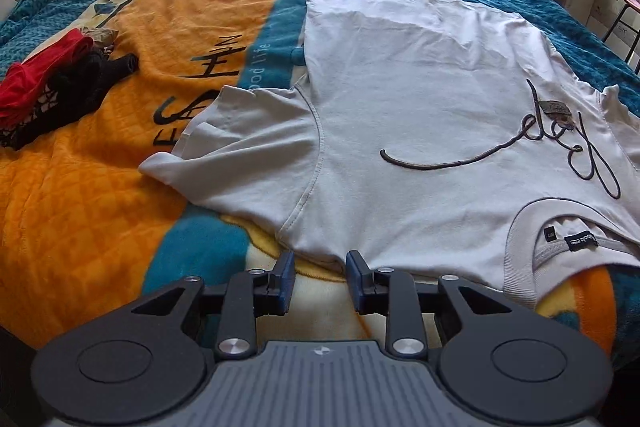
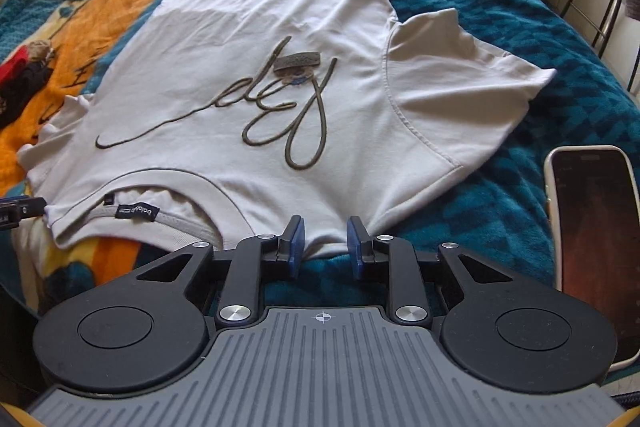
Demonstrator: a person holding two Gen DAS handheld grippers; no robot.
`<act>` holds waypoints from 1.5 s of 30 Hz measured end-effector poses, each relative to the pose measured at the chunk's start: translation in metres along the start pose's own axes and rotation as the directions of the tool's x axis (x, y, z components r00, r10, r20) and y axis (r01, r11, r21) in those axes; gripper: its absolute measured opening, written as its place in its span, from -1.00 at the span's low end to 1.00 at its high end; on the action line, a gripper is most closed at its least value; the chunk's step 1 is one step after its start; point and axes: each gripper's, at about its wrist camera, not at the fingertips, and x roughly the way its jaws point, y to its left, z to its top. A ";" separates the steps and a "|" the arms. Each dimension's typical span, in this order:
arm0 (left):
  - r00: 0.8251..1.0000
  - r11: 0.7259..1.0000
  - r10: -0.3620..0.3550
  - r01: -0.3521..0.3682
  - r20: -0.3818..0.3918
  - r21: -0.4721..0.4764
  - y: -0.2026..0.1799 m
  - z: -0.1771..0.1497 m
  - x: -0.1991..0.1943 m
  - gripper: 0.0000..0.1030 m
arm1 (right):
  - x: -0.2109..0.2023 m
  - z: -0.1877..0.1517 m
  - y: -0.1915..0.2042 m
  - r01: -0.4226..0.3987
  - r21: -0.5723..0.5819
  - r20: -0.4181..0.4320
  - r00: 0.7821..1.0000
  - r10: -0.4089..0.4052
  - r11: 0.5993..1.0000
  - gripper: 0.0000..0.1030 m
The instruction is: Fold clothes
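On the bed (image 1: 100,211) the shirt (image 1: 420,115) lies flat, both grippers, left (image 1: 320,277) and right (image 2: 323,241), gaping at its shoulder edge; each should probably bite seam evenly before lifting.

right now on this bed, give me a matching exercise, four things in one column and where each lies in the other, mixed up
Things:
1. light grey cotton t-shirt
2. red and black pile of clothes
3. white-cased smartphone
4. left hand-held gripper

Places:
A. on the teal blanket, right of the shirt
B. spread flat, front up, collar nearest the cameras
C. on the orange blanket, left of the shirt
D. open at the shirt's left shoulder edge

Pairs: 1-B, 2-C, 3-A, 4-D
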 end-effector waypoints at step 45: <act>0.981 0.978 -0.193 0.195 -0.025 0.073 -0.052 -0.007 0.000 -0.46 | 0.011 -0.004 0.021 -0.093 -0.031 -0.031 0.995 0.092 0.995 -0.33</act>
